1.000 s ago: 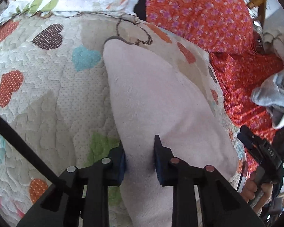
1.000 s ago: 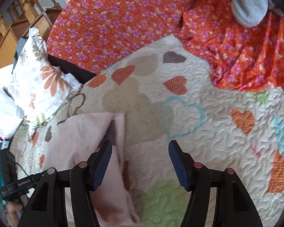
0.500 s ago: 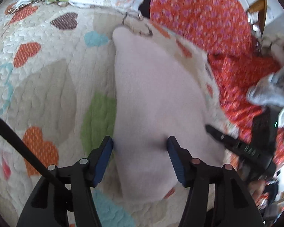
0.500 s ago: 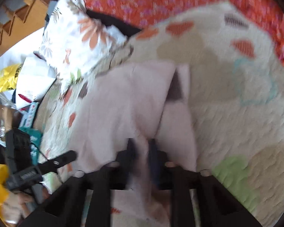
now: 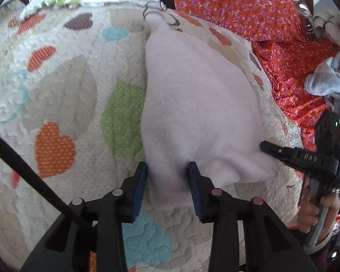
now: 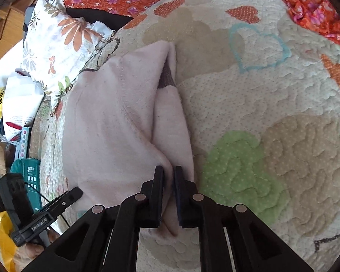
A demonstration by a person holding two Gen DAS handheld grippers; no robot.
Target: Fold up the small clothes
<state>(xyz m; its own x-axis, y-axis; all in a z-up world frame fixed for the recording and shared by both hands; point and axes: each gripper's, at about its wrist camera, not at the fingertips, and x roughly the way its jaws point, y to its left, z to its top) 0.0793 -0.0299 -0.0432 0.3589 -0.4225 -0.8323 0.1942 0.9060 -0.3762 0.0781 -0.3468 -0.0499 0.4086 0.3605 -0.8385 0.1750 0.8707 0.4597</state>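
A pale pink fleece garment (image 5: 192,104) lies on the heart-patterned quilt (image 5: 63,95); it also shows in the right wrist view (image 6: 115,122). My left gripper (image 5: 167,170) straddles the garment's near corner, its blue pads partly closed on a bunched fold of cloth. My right gripper (image 6: 168,174) is shut on a raised fold at the garment's near edge. The right gripper shows in the left wrist view (image 5: 306,156) at the garment's right edge. The left gripper shows in the right wrist view (image 6: 47,213) at the lower left.
An orange floral sheet (image 5: 249,9) and a pile of grey and white clothes (image 5: 328,77) lie to the right. A floral pillow (image 6: 56,40) lies at the quilt's far edge, with bags and boxes (image 6: 18,149) beyond the bed's side.
My left gripper opened, pulled back toward the garment's near corner, then narrowed around it. My right gripper swung left over the garment and shut on a fold.
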